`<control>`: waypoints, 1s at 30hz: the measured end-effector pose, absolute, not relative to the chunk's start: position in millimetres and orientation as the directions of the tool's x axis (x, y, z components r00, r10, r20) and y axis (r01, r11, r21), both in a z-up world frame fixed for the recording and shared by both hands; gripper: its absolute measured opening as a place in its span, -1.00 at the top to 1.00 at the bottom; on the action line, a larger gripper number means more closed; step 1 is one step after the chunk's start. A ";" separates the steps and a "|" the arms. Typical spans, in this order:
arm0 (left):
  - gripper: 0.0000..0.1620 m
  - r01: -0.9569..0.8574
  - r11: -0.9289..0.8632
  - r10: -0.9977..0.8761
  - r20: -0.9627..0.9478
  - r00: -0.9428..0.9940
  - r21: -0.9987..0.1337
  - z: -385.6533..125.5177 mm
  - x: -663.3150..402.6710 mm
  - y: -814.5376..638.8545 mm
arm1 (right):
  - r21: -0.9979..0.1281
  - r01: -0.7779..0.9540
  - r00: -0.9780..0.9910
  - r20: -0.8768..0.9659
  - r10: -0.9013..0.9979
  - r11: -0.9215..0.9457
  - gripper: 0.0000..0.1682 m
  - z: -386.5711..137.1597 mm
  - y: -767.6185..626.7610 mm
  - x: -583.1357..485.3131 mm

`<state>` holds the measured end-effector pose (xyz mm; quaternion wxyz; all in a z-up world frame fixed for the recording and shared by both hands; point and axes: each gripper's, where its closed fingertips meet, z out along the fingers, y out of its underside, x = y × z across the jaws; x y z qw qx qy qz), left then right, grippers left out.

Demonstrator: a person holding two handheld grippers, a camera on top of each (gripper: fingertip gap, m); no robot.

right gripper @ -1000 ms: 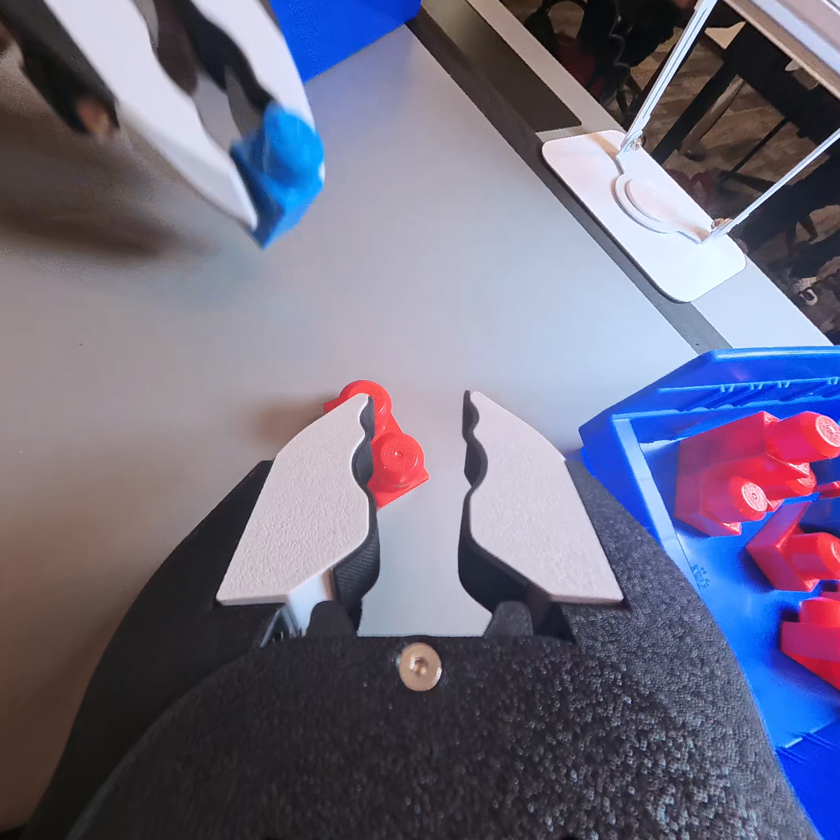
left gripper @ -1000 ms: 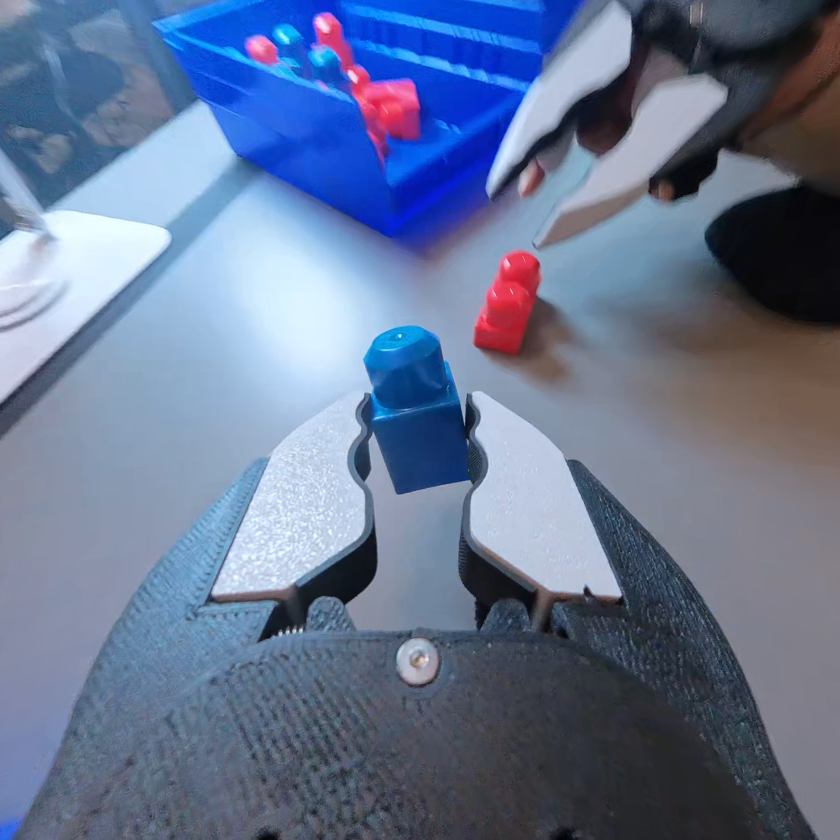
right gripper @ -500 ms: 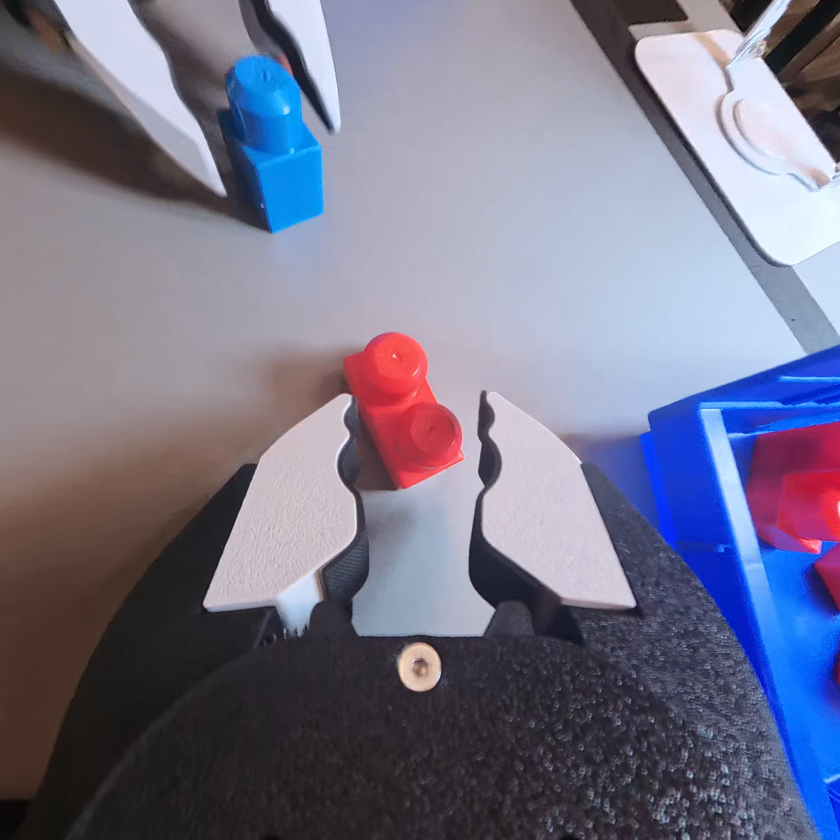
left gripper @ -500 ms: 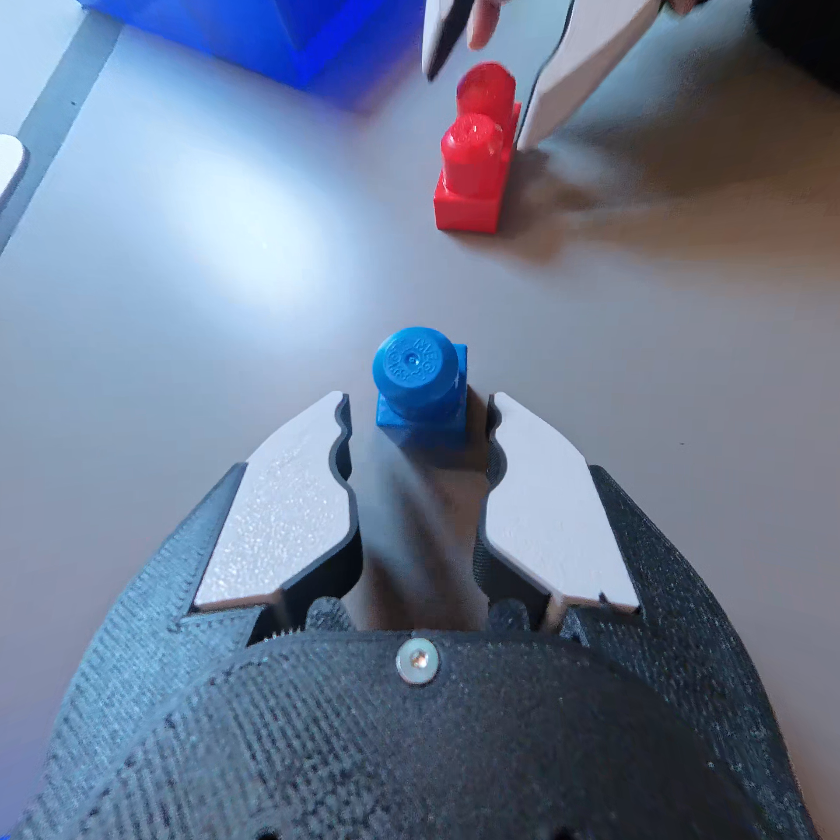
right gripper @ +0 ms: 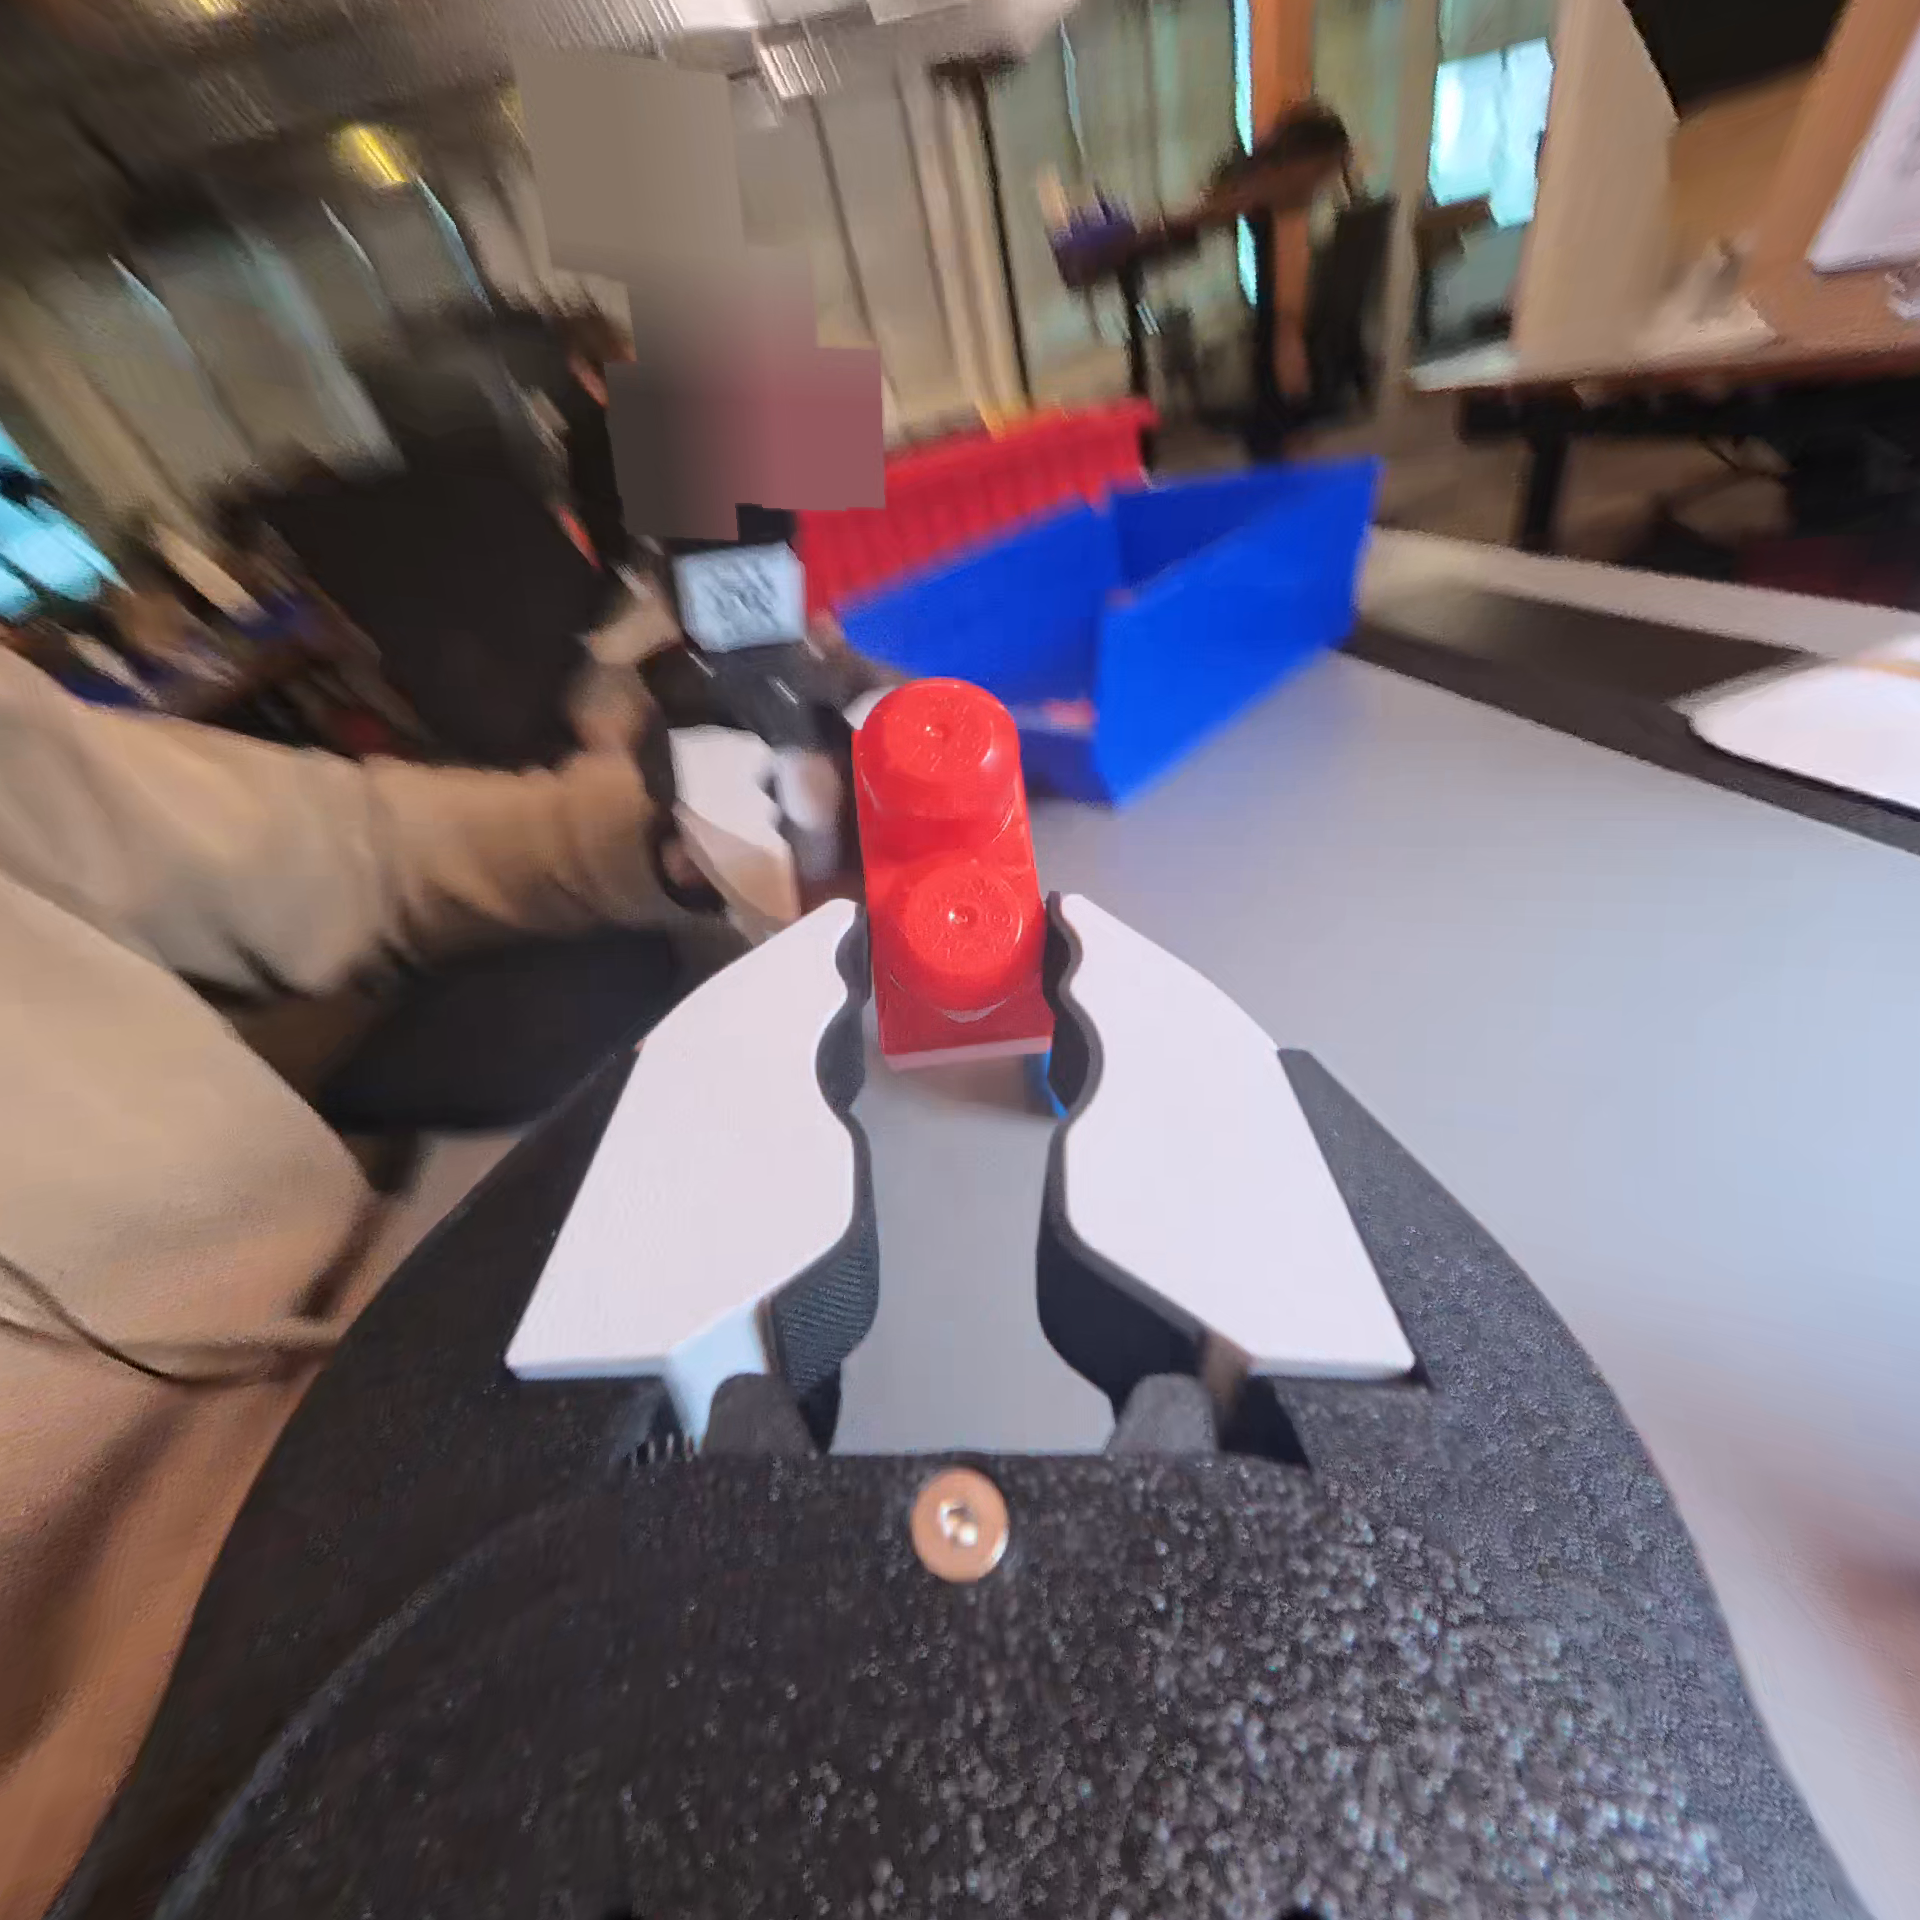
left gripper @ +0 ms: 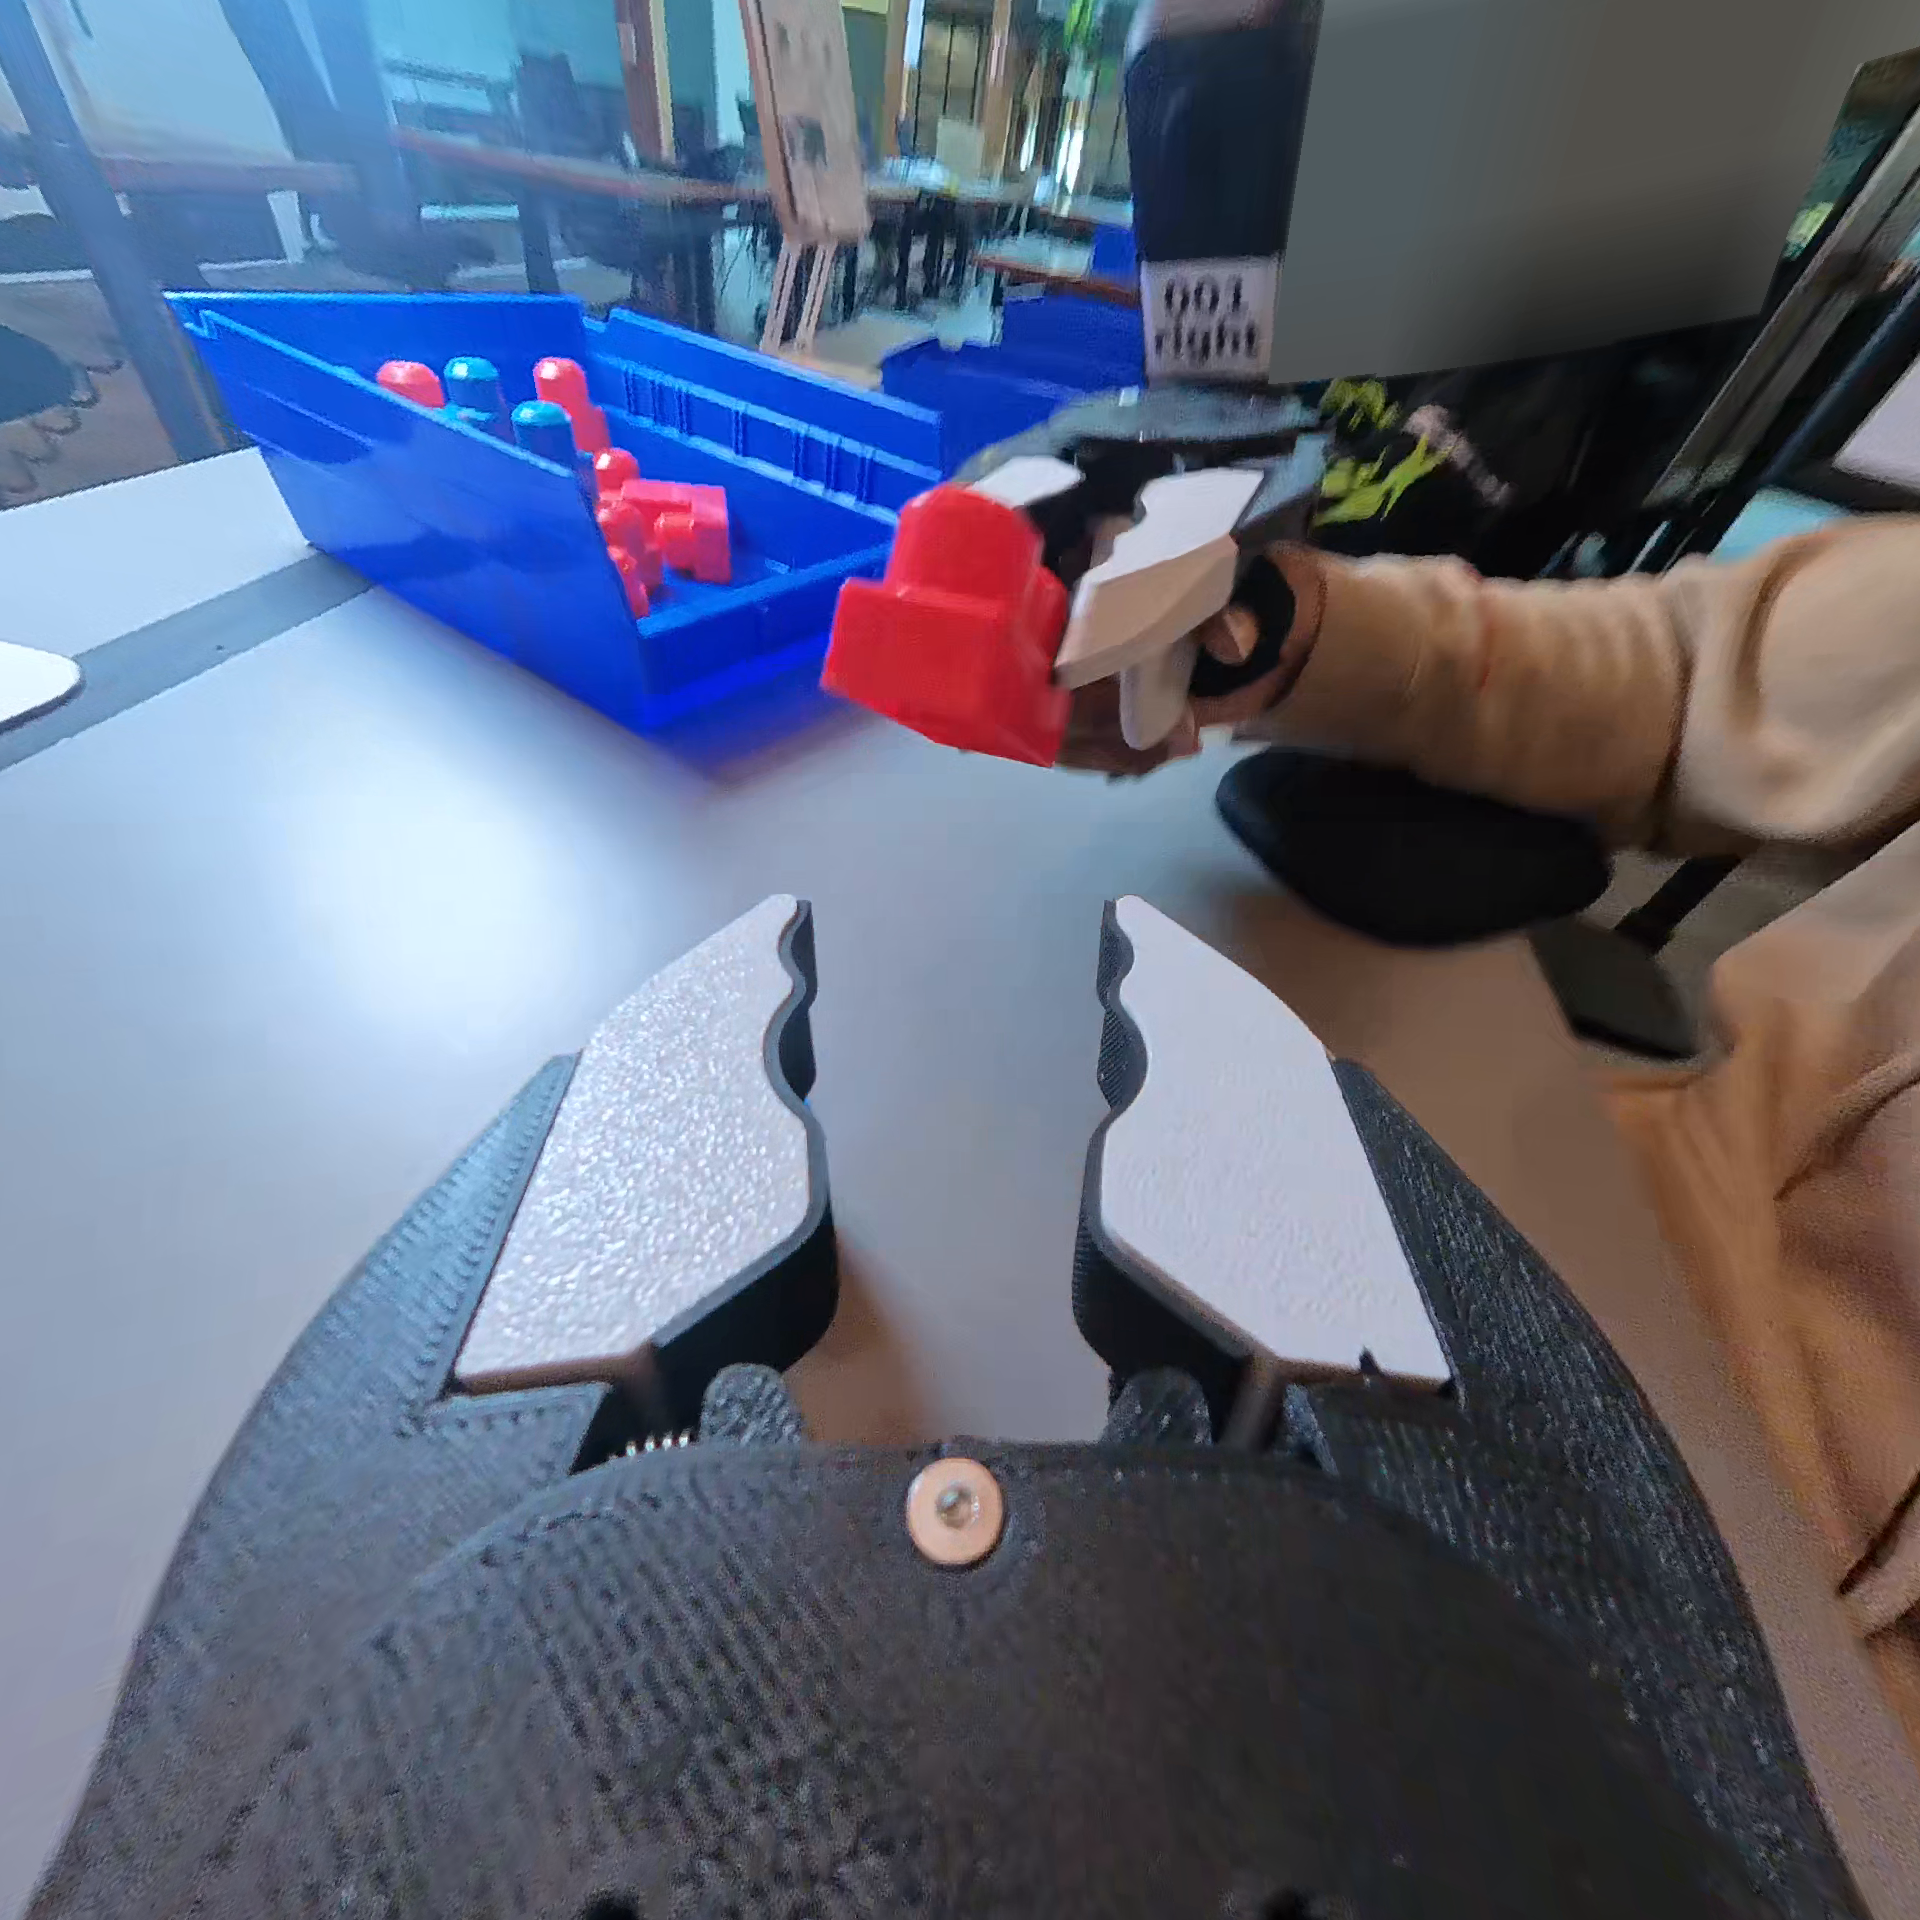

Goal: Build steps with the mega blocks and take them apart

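My left gripper [left gripper: 954,1023] is released, jaws spread with nothing between them, above the grey table [left gripper: 312,935] at lower centre of the left wrist view. My right gripper [right gripper: 956,1013] is clenched on the red block [right gripper: 951,894], a two-stud piece held clear of the table at centre frame. In the left wrist view that red block [left gripper: 951,623] sits upper centre, raised in the air. A sliver of blue shows just beneath it in the right wrist view; I cannot tell what it is. The blue bin [left gripper: 468,540], upper left, holds more red and blue blocks [left gripper: 665,520].
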<state>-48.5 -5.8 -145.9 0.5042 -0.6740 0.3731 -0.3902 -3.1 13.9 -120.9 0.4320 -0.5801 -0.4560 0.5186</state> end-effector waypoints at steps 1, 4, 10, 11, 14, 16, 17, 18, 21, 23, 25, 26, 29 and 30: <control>0.35 -0.044 -0.235 -0.898 0.199 0.393 -0.971 -139.2 -45.7 -8.2 | -0.968 0.003 -0.006 -0.249 0.968 -0.249 0.62 -108.4 5.0 -7.1; 0.36 0.101 -0.237 -0.914 0.257 0.313 -0.966 -114.6 -42.1 -18.3 | -0.940 -0.113 -0.117 -0.310 0.944 -0.323 0.62 -90.5 -17.7 -21.5; 0.49 0.152 -0.171 -0.945 0.205 0.254 -0.974 -93.5 -45.1 -34.5 | -0.934 -0.122 -0.141 -0.319 0.937 -0.336 0.62 -94.8 -28.5 -39.8; 0.50 0.152 -0.172 -0.943 0.207 0.260 -0.973 -93.7 -45.5 -33.7 | -0.930 -0.126 -0.145 -0.326 0.934 -0.345 0.62 -94.7 -28.8 -40.5; 0.58 0.158 -0.188 -0.940 0.224 0.257 -0.969 -95.5 -47.8 -31.8 | -0.926 -0.128 -0.148 -0.336 0.930 -0.355 0.62 -95.5 -29.0 -41.5; 0.59 0.165 -0.200 -0.939 0.237 0.248 -0.966 -95.8 -48.0 -31.9 | -0.923 -0.124 -0.155 -0.345 0.926 -0.365 0.62 -96.7 -29.3 -42.0; 0.59 0.165 -0.203 -0.940 0.239 0.241 -0.965 -96.0 -48.3 -32.5 | -0.924 -0.105 -0.162 -0.350 0.923 -0.368 0.62 -98.9 -30.7 -43.0; 0.59 0.158 -0.210 -0.942 0.243 0.231 -0.965 -96.4 -49.1 -33.3 | -0.926 -0.078 -0.167 -0.353 0.921 -0.369 0.62 -101.8 -31.9 -44.4; 0.59 0.180 -0.194 -0.939 0.236 0.251 -0.964 -86.2 -61.7 -27.3 | -0.941 0.029 -0.149 -0.336 0.930 -0.336 0.45 -108.9 -24.5 -45.5; 0.59 0.175 -0.151 -0.926 0.201 0.319 -0.973 -78.0 -80.3 -14.8 | -0.952 0.137 -0.102 -0.288 0.952 -0.274 0.40 -118.9 -9.9 -46.2; 0.59 0.114 -0.104 -0.906 0.142 0.399 -0.988 -80.3 -100.4 -1.9 | -0.942 0.317 -0.059 -0.136 0.989 -0.111 0.40 -141.4 5.0 -49.9; 0.59 0.077 -0.084 -0.892 0.110 0.439 -0.993 -84.8 -110.3 4.2 | -0.905 0.424 -0.062 -0.047 0.997 -0.016 0.39 -155.6 10.6 -52.1; 0.59 0.021 -0.079 -0.876 0.079 0.476 -0.997 -101.2 -133.4 16.4 | -0.708 0.678 -0.127 0.156 0.980 0.200 0.38 -192.6 23.9 -60.5; 0.59 0.029 -0.079 -0.879 0.084 0.469 -0.996 -105.2 -139.7 18.7 | -0.660 0.711 -0.160 0.183 0.970 0.241 0.36 -198.6 24.0 -66.3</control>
